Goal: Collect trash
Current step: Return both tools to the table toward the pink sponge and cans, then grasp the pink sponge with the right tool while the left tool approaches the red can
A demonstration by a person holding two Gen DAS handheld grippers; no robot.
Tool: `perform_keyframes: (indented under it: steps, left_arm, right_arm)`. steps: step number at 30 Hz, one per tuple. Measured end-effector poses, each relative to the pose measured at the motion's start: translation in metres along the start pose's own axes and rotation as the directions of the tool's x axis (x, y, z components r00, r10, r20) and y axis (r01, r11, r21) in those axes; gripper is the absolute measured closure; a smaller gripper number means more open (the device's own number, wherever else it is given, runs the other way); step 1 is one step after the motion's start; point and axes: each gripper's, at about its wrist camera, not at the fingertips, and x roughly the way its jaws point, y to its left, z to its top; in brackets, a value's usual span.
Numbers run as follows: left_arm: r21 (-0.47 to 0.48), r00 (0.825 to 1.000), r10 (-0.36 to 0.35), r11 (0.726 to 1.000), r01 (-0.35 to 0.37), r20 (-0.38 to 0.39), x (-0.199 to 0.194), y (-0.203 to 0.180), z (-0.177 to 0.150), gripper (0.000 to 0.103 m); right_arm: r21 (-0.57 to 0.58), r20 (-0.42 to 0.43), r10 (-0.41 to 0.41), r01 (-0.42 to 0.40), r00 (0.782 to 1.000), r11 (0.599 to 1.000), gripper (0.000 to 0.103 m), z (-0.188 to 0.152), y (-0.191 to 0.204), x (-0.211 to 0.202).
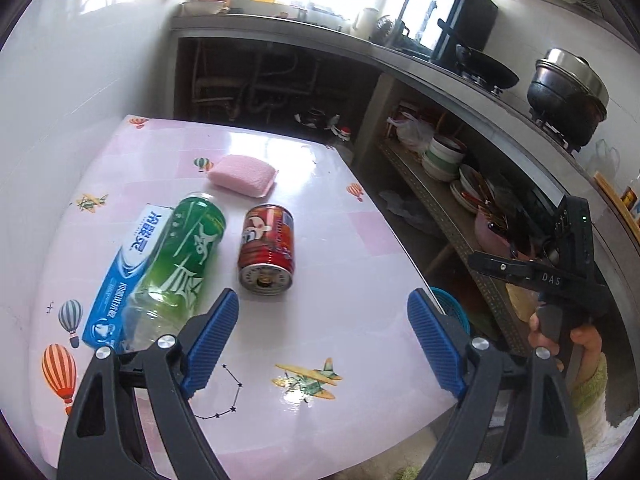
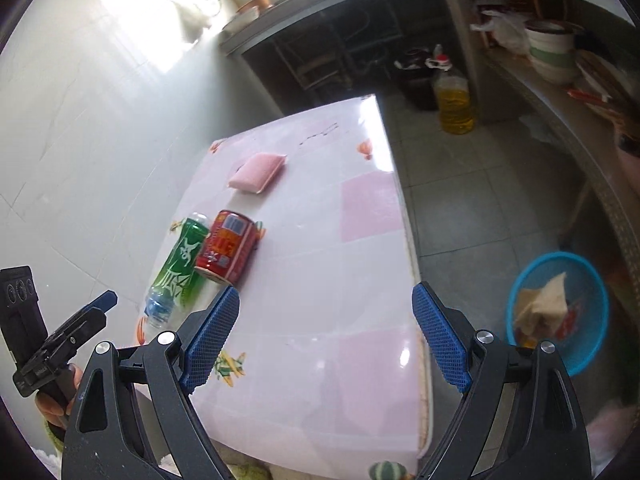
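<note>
- We see both tools empty: the left gripper (image 1: 322,344) and the right gripper (image 2: 326,344) each hold their blue pads spread wide, with only the tabletop showing between them.
- On the pink patterned table (image 1: 340,264) three pieces of trash remain, grouped at the left: a green plastic bottle (image 1: 176,268) lying on its side, a blue-and-white toothpaste box (image 1: 120,272) touching its left flank and partly under it, and a red can (image 1: 266,250) on its side just right of the bottle.
- In the right wrist view the green bottle (image 2: 178,268) and red can (image 2: 226,246) lie touching; the box is hidden there.
- A pink sponge (image 1: 244,176) rests farther back on the table, apart from the trash; whether it counts as trash we cannot tell.
- On the floor to the right of the table stands a blue basket (image 2: 596,292), which already holds crumpled paper and something red; we judge it to be the bin.
- Progress, as we judge it: some trash is collected, at least three items are left, and no grasp is under way.
- The left gripper sits nearest the bottle and can, so we expect these to be picked next.
</note>
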Motion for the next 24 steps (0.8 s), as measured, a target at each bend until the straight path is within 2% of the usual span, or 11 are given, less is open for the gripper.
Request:
perform_keyframes:
  steps: [4,8,10,13,16,19,22,24]
  left_arm:
    - [-0.024,1.000,-0.012,1.000,0.012,0.010,-0.001,0.015,-0.001,0.019]
    - [0.002,1.000,-0.013,1.000,0.013,0.016,0.011,0.012,0.003,0.019]
    - [0.039,1.000,0.016,0.999,-0.017,0.025,0.018,0.007,0.004,0.019]
    - [0.082,0.999,0.038,0.996,-0.040,0.031,0.027,0.001,0.001,0.019]
    - [0.090,0.999,0.028,0.995,-0.030,0.025,0.035,0.001,-0.002,0.019]
    - [0.084,0.999,0.029,0.996,-0.031,0.033,0.043,0.001,-0.001,0.019]
    - [0.110,0.998,0.044,0.993,-0.049,0.048,0.053,-0.004,0.006,0.019]
    - [0.135,0.995,0.078,0.987,-0.085,0.057,0.063,-0.006,0.011,0.019]
  right_arm:
    - [-0.020,-0.026,0.039,-0.039,0.999,0.999,0.019,0.011,0.018,0.014]
    - [-0.054,-0.052,0.060,-0.063,0.997,0.997,0.019,0.028,0.033,0.028]
    - [-0.091,-0.061,0.059,-0.064,0.996,0.994,0.019,0.042,0.042,0.034]
    - [-0.209,-0.068,0.055,-0.068,0.996,0.976,0.018,0.072,0.066,0.049]
    - [-0.339,-0.102,0.057,-0.088,0.993,0.937,0.015,0.101,0.090,0.078]
    - [-0.470,-0.141,0.049,-0.111,0.989,0.876,0.011,0.129,0.118,0.124]
    - [-0.561,-0.199,0.004,-0.117,0.980,0.819,0.010,0.149,0.139,0.179]
    - [-0.608,-0.217,-0.038,-0.105,0.975,0.787,0.010,0.156,0.148,0.212]
